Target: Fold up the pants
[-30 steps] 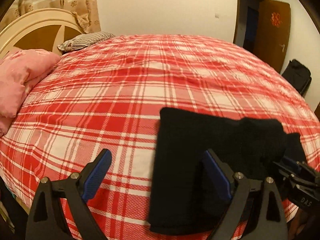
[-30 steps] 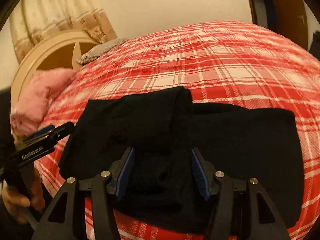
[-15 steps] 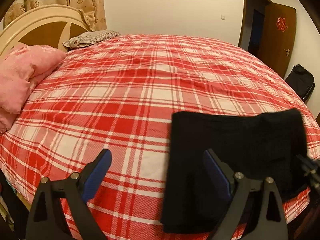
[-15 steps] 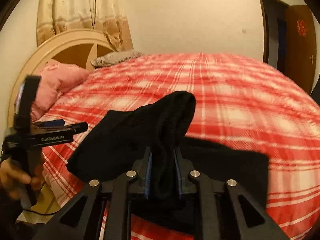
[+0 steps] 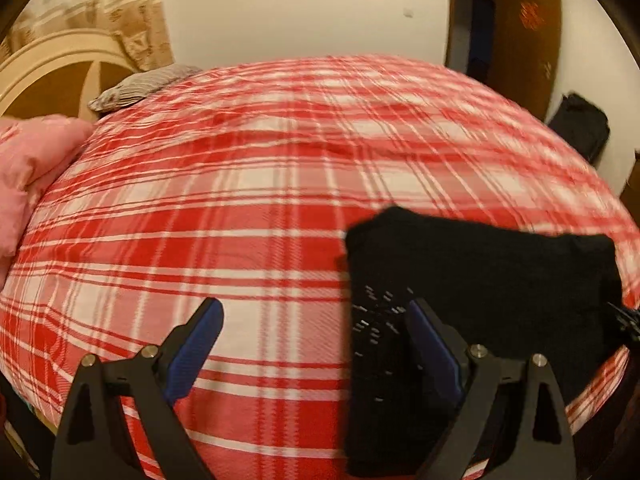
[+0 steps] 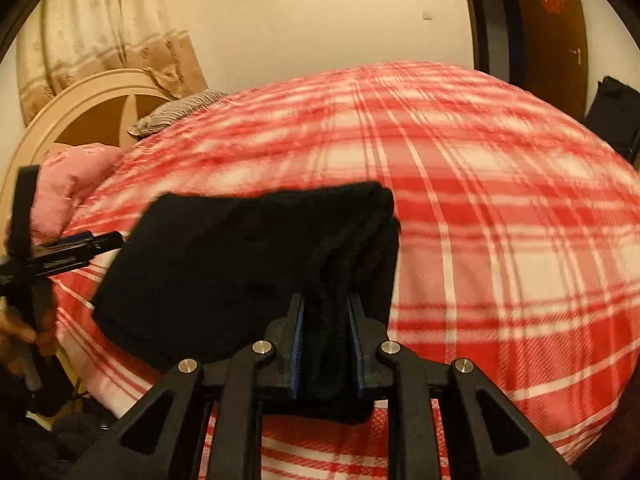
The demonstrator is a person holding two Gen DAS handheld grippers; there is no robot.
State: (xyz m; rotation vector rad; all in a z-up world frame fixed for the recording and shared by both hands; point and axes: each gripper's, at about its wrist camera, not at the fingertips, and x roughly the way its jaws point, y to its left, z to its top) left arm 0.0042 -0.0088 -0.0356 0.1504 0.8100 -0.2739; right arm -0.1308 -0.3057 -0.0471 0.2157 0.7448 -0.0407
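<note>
Right gripper carrying the folded end of the black pants across the bed

The right gripper is clamped on a thick bunch of the pants, which lie as a folded black block near the front edge of the bed; the left gripper hangs spread wide and empty, one finger over the pants' left edge. To fold well, I'd lay the raised end flat with edges matched, let go only once it rests, and use the free gripper to steady the lower layer.
</note>
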